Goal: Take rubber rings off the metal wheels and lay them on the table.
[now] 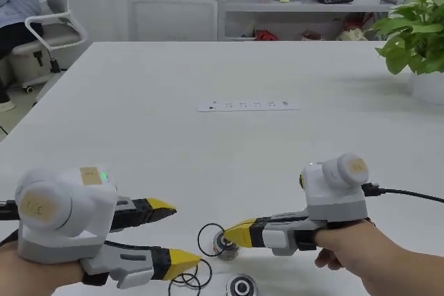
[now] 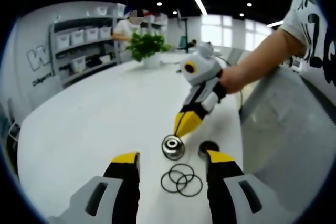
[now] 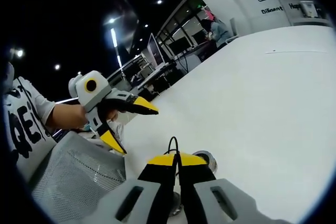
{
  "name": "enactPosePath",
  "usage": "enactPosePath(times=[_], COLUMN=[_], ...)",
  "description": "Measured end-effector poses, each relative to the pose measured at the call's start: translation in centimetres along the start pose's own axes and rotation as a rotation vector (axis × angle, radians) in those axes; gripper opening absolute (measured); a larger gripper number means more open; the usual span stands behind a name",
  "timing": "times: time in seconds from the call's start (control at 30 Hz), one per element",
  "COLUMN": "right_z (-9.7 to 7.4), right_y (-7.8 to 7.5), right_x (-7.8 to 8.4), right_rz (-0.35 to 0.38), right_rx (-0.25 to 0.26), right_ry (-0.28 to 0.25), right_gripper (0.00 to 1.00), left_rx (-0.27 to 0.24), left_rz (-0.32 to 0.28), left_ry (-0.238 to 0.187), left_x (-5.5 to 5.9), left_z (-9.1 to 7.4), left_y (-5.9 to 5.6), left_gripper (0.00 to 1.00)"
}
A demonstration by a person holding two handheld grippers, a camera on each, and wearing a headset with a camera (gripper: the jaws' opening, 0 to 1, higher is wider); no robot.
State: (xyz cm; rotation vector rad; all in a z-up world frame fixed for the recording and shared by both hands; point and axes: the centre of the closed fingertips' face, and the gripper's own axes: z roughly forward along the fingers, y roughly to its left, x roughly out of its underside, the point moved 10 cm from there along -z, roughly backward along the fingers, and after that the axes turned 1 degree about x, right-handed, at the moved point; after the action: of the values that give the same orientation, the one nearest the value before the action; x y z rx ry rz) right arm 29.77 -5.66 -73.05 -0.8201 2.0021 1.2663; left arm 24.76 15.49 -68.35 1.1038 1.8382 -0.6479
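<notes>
The right gripper (image 3: 176, 160) has its jaws pressed almost together on a thin black rubber ring (image 3: 173, 138), which stands up as a narrow loop between the yellow tips. Just beyond the tips a small shiny metal wheel (image 3: 206, 157) sits on the white tabletop (image 1: 208, 157). I cannot tell whether the ring has come fully clear of that wheel. The left gripper (image 2: 173, 157) has its jaws wide apart with nothing in them, and it hovers just left of the wheel at the near edge of the tabletop.

Between the left jaws and a little nearer, three loose black rubber rings (image 2: 181, 180) lie flat on the tabletop, overlapping one another. I judge the job well under way: three rings are laid down, and a fourth is in the pinch, not yet set beside them. A second metal wheel (image 1: 241, 285) rests near and to the right of the first. Whether it carries a ring is too small to tell.

The left gripper view gives the count of laid rings plainly, while the head view cuts them off at its lower edge behind a yellow tip. The right gripper view shows the pinch up close, with the loop clamped between the tips. In the head view the same ring reads as an open circle just left of the right tips, overlapping the wheel.
</notes>
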Motion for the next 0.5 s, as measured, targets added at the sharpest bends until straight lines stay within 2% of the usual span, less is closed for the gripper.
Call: enactPosePath(times=[0.5], right_z=[0.51], right_y=[0.42], right_x=[0.47], right_rz=[0.0], right_rx=[-0.035], right_ry=[0.04], right_gripper=[0.0], left_rx=[-0.016], left_rz=[-0.008], left_ry=[-0.005], left_x=[0.91], left_z=[-1.1], left_y=[-0.33], left_gripper=[0.58])
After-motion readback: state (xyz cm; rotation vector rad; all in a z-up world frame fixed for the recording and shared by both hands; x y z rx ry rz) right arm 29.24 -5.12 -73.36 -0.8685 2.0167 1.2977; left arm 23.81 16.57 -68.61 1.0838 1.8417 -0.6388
